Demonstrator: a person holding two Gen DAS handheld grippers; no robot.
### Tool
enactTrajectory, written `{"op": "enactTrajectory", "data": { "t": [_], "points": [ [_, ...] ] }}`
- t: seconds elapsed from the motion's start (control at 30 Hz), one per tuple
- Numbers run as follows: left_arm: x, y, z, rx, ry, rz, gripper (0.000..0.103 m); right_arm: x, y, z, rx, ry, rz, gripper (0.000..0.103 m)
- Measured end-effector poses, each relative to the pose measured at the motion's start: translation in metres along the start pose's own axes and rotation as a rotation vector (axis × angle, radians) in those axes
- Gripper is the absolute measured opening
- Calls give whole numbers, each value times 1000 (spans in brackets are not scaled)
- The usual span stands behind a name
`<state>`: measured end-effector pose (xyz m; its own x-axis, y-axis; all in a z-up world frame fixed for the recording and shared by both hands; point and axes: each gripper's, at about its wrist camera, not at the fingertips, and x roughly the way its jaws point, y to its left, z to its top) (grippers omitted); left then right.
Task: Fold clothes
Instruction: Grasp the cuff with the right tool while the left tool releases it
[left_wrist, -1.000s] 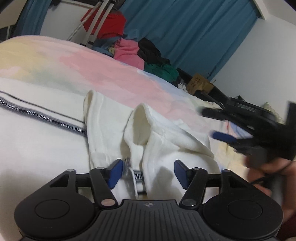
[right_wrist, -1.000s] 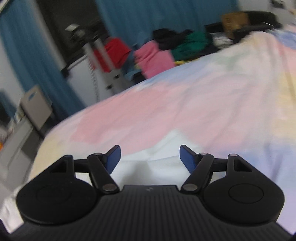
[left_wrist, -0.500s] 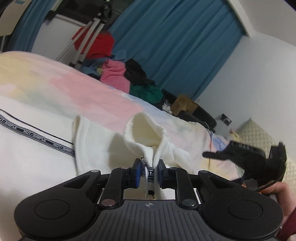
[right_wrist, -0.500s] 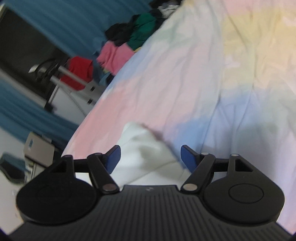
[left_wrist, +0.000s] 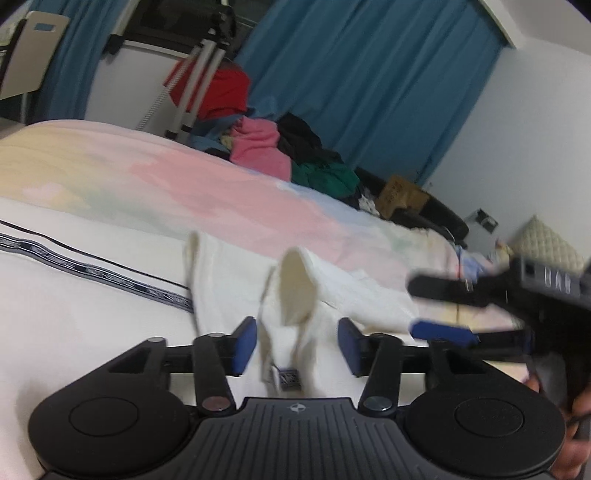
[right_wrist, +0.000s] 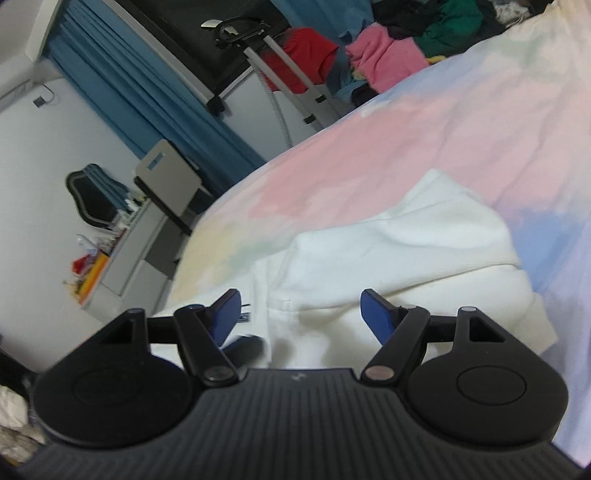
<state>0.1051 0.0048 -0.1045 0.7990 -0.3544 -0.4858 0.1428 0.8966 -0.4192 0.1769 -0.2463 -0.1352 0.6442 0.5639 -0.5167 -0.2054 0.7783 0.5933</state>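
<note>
the cream-white fleece garment with a dark lettered ribbon trim (left_wrist: 110, 280) lies spread on the pastel pink, yellow and blue bedspread (left_wrist: 221, 184), and a raised fold of it, likely a collar or hood edge (left_wrist: 295, 291), stands up directly ahead of the left gripper (left_wrist: 295, 347). that fold rises between the left gripper's blue pads (left_wrist: 243, 343), with its small dark label hanging just above the gripper body. the jaws are opening, and the pads stand clear of the cloth on both sides, so the fold sits between them but is released rather than pinched.

the right gripper (left_wrist: 436, 306) comes in from the right side of the left wrist view, its blurred fingers pointing toward the same bunched part of the garment and lying near it but apart from it. in its own view the right gripper (right_wrist: 299, 314) is spread wide with nothing between the pads, and the white cloth lies just beyond and below its fingertips.

the garment's long axis seems to run left to right across the left wrist view, following the ribbon trim. the left gripper is the nearer tool to the raised fold; the right one looks to need a short reach forward and down to take the cloth edge.
</note>
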Motion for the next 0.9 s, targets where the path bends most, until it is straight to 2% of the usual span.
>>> {"op": "enactTrajectory", "data": {
  "t": [0.1,0.17,0.3,0.4,0.47,0.5,0.53,0.57,0.7,0.8,0.9],
  "points": [
    [-8,7,6,-11,-9,59,55,-9,16,-15,-133,-3,-68,75],
    [-11,11,8,-15,-13,91,56,-12,30,-32,-226,13,-56,75],
    [-16,16,12,-63,-8,90,56,2,66,-72,-461,94,-39,73],
    [-18,18,14,-56,-13,97,56,22,76,-92,-616,139,-155,71],
    [-18,18,14,-55,-12,99,56,39,72,-94,-656,168,-257,64],
    [-18,18,14,-55,-11,99,56,42,68,-94,-654,180,-273,56],
    [-18,18,14,-54,-12,98,56,44,65,-93,-640,190,-278,30],
    [-18,18,15,-52,-12,96,56,42,64,-89,-627,184,-284,12],
    [-21,17,15,-46,-16,89,56,17,63,-57,-578,75,-351,9],
    [-22,16,14,-45,-19,84,56,-20,46,-17,-436,-69,-371,9],
    [-21,14,14,-43,-20,84,56,-56,12,13,-276,-211,-461,9]
  ]
}}
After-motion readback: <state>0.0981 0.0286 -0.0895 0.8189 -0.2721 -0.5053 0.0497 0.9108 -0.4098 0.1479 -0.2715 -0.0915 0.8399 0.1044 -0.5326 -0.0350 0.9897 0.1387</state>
